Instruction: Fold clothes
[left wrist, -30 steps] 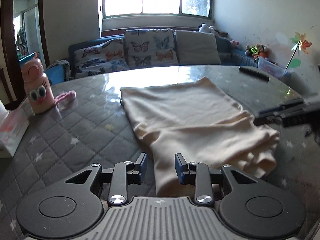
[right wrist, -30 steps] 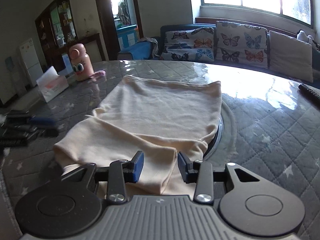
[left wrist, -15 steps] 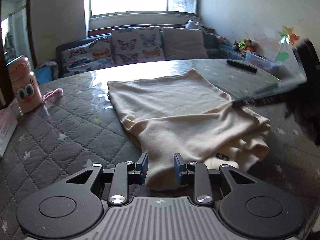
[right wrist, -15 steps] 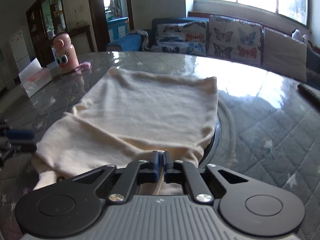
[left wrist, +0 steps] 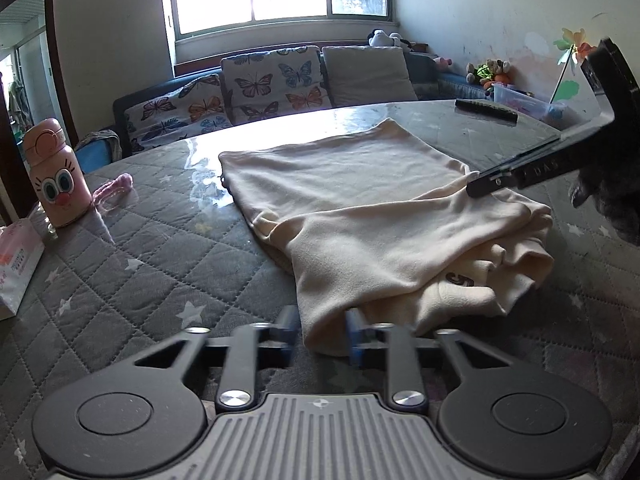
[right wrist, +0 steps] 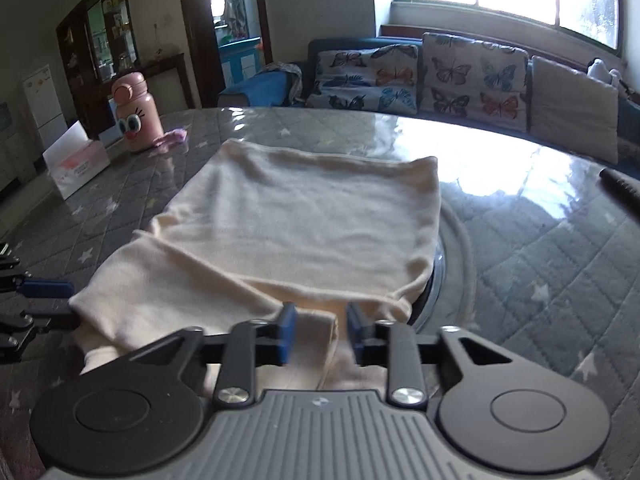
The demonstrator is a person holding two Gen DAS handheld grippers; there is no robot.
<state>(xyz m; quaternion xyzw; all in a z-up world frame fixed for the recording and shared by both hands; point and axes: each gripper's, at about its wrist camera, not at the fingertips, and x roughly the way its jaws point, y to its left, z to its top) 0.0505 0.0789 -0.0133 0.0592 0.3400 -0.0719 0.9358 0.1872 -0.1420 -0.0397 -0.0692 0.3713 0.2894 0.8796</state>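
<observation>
A cream garment point(left wrist: 360, 208) lies on the quilted table point(left wrist: 120, 264), its near part folded over into a thick layer. In the left wrist view my left gripper point(left wrist: 322, 336) is at the near left corner of that fold; its jaws are closing, blurred, with the corner between them and a gap still showing. In the right wrist view my right gripper point(right wrist: 320, 332) is over the garment's point(right wrist: 304, 232) near right edge, its jaws opening with cloth lying between them, not pinched. The right gripper point(left wrist: 480, 186) also shows at the garment's far side in the left view.
A pink cartoon bottle point(left wrist: 56, 176) and a tissue box point(left wrist: 16, 260) stand at the table's left. A dark remote point(left wrist: 486, 110) lies at the far right edge. A sofa with butterfly cushions point(left wrist: 272, 88) runs behind the table. A round glass turntable rim point(right wrist: 452, 264) shows beside the garment.
The right gripper pinched the garment's edge half a second ago and has let go, jaws apart again. The left gripper's jaws have begun to blur inward around the folded corner.
</observation>
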